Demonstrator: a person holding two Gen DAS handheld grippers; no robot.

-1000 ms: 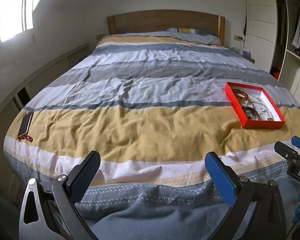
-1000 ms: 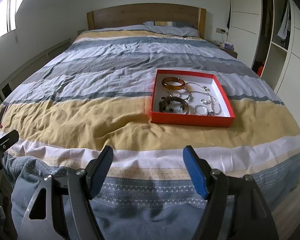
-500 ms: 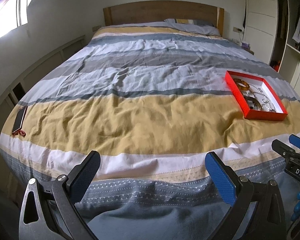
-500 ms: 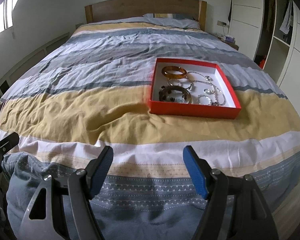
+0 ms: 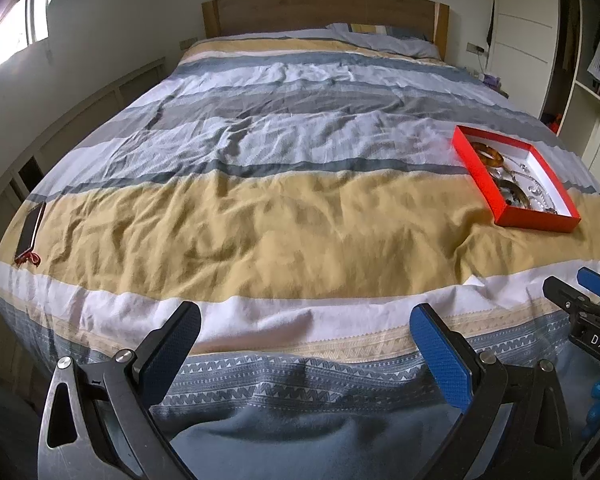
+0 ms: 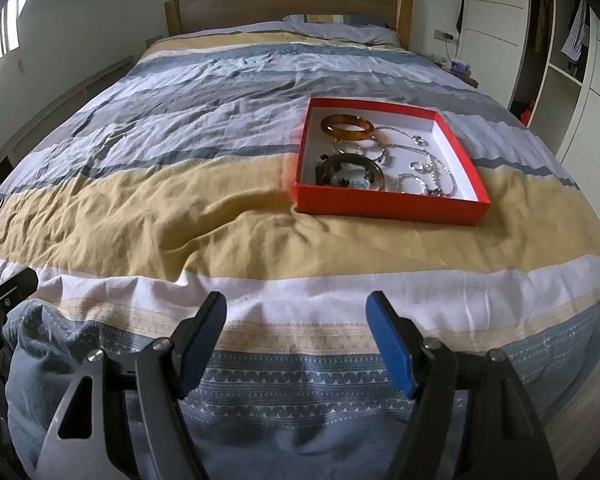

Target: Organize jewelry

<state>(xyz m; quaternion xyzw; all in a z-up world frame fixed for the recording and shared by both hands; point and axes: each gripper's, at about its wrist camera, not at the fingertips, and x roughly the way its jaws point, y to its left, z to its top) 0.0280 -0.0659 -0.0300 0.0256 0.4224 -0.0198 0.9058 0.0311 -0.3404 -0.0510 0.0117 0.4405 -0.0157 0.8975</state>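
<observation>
Hovering over striped bed (image 6: pixel 180 200), both tongs, left (image 5: pixel 305 338) and right (image 6: pixel 296 326), released, red jewelry box (image 6: pixel 388 204) ahead

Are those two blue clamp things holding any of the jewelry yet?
No, nothing is held. The left gripper and right gripper are both open and empty; the jewelry lies in the red box.
</observation>
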